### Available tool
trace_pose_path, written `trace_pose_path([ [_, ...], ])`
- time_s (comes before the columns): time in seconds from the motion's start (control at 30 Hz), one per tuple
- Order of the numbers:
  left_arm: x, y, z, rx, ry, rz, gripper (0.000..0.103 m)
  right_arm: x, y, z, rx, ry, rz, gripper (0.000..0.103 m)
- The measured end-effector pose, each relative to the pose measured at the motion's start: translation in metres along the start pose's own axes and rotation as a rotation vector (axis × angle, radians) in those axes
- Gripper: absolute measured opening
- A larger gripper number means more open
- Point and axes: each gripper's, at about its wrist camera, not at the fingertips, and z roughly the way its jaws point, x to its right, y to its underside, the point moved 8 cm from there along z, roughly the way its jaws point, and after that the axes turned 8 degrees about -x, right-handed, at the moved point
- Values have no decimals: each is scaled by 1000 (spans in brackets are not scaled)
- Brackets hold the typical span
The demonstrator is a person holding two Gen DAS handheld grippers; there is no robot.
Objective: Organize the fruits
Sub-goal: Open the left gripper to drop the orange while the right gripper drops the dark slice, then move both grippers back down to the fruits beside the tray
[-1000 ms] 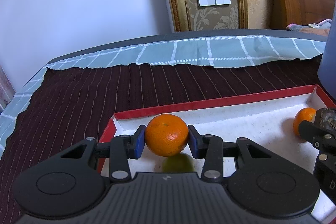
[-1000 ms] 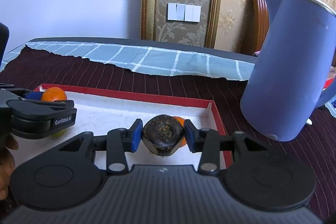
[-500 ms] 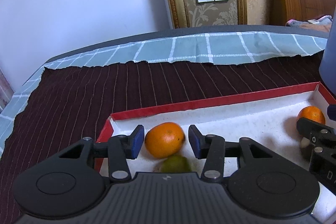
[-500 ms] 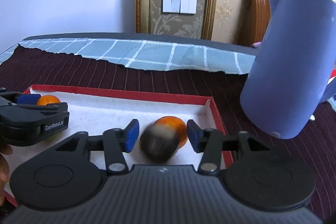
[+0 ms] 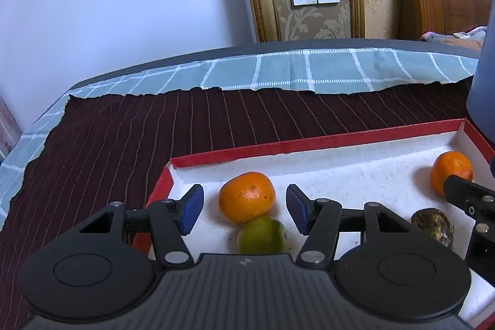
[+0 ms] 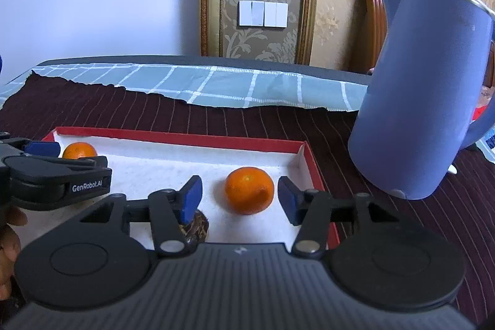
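A red-rimmed tray point(image 5: 309, 144) with a white floor lies on the dark striped cloth. My left gripper point(image 5: 244, 207) is open above its left end, and an orange point(image 5: 247, 196) lies loose between the pads, with a green fruit point(image 5: 261, 234) just in front of it. My right gripper point(image 6: 239, 200) is open over the tray's right end point(image 6: 304, 153); a second orange point(image 6: 249, 190) lies between its pads. A dark brown fruit point(image 6: 195, 226) rests under its left finger and also shows in the left wrist view point(image 5: 433, 225). The second orange point(image 5: 451, 172) shows there too.
A tall blue jug point(image 6: 420, 88) stands on the cloth right of the tray, close to its right rim. A teal checked cloth point(image 5: 278, 73) covers the table's far edge. The left gripper's body point(image 6: 58, 178) sits at the tray's left in the right wrist view.
Both grippers have opened and pulled back a little. The left let the orange go beside the green fruit; the right dropped the dark brown fruit onto the tray floor.
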Motion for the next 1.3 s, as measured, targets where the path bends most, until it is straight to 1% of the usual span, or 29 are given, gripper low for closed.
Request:
trace_pose_path([
  [0.2,-4,8,-16,22,5,-7,58,-4,8,-14,22,-15,-13,57],
  [0.4,-5,18,-29,30,26,-16,58,-7,18,-24,33,-30,-13,58],
  [0.47,-5,22,-32,27,30,-15,58,-8,21,-28,41,-34,-10,60],
  [0.53,-4,27,-35,21,41,-19,61,-9,24,-32,51,-40,-8,67],
  [0.6,-4,31,-39,21,51,-21,61,-10,26,-37,62,-36,-18,71],
  [0.7,-3,35,-46,29,60,-19,61,-11,28,-42,76,-22,-34,71],
  [0.77,-3,38,-50,32,64,-20,63,-10,31,-47,83,-25,-27,73],
  [0.83,-2,41,-54,40,64,-17,69,-10,34,-50,88,-31,-15,74],
  [0.97,-3,48,-62,57,56,-6,69,-11,43,-57,94,-40,-4,74],
  [1.13,-5,56,-69,56,82,-14,70,-9,52,-68,110,-55,20,78],
  [1.3,-8,65,-74,57,82,-19,70,-9,62,-80,122,-59,21,78],
])
